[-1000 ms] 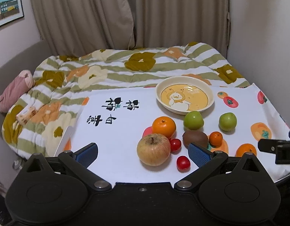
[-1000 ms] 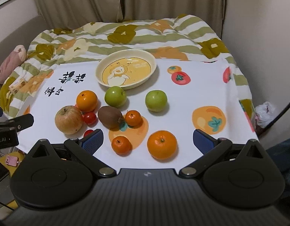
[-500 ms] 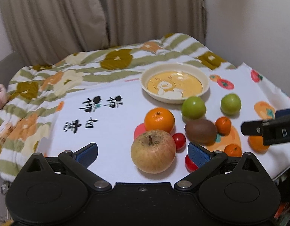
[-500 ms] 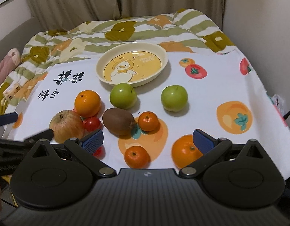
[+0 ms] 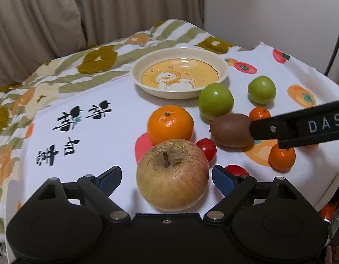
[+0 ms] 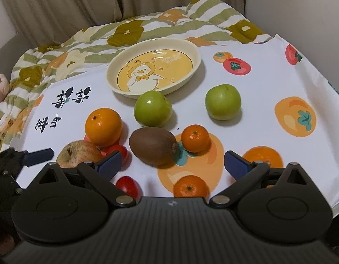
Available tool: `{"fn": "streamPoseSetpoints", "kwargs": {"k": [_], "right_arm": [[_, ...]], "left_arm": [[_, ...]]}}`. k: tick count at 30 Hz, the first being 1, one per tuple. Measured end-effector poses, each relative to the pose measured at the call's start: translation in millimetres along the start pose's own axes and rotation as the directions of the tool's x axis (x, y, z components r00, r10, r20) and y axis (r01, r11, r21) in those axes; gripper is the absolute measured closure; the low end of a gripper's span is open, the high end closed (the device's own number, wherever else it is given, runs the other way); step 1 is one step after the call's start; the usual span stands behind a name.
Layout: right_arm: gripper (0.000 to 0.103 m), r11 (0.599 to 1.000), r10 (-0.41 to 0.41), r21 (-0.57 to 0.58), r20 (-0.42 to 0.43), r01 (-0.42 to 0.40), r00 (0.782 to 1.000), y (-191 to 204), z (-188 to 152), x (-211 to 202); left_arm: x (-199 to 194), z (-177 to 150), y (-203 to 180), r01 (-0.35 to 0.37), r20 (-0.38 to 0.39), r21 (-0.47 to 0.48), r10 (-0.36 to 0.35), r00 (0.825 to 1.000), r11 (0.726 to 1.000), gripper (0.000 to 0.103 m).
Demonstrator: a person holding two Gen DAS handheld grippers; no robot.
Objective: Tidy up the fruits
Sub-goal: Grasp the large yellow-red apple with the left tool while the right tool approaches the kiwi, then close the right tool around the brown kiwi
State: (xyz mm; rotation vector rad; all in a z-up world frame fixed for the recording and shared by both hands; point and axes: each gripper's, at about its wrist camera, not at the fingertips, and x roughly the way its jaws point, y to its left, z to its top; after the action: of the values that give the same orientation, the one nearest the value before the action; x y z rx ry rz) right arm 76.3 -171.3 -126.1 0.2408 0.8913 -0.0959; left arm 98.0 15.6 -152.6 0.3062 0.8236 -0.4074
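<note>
- As we look along the left gripper [image 5: 167, 175], its fingers [image 5: 110, 176] are closing around the big russet apple [image 5: 172, 173], which sits between them on the printed tablecloth [image 5: 99, 145]; the pads look not yet pressed on, so we judge it released. The left pad has more room than the right, so an off-centre squeeze could roll the apple into the cherry tomato [image 5: 207, 149] and the large orange [image 5: 170, 124] just behind it.
- From the same view, the right gripper's finger [image 5: 297, 127] crosses in front of the kiwi [image 5: 231, 129]; both tools working this tight cluster could knock together.
- Through the right gripper [image 6: 172, 161], its fingers [image 6: 236, 162] stand wide and empty, the kiwi [image 6: 153, 145] just ahead. A small mandarin [image 6: 195, 138] touches or nearly touches the kiwi, so a pad could shove it. The duck plate [image 6: 196, 50] is empty, and near fruit could roll off the cloth's edge.
</note>
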Motion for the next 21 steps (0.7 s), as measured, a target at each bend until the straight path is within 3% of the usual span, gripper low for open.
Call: {"fn": "streamPoseSetpoints", "kwargs": {"k": [10,21], "right_arm": [[0.0,0.998,-0.015,0.064,-0.014,0.016,1.0,10,7,21],[0.0,0.994,-0.029,0.102,-0.062,0.035,0.998,19,9,45]], "left_arm": [[19,5,9,0.101,-0.047,0.008,-0.101,0.994,0.995,0.025],[21,4,16,0.152,-0.044,0.006,-0.152,0.987,0.988,0.025]]}}
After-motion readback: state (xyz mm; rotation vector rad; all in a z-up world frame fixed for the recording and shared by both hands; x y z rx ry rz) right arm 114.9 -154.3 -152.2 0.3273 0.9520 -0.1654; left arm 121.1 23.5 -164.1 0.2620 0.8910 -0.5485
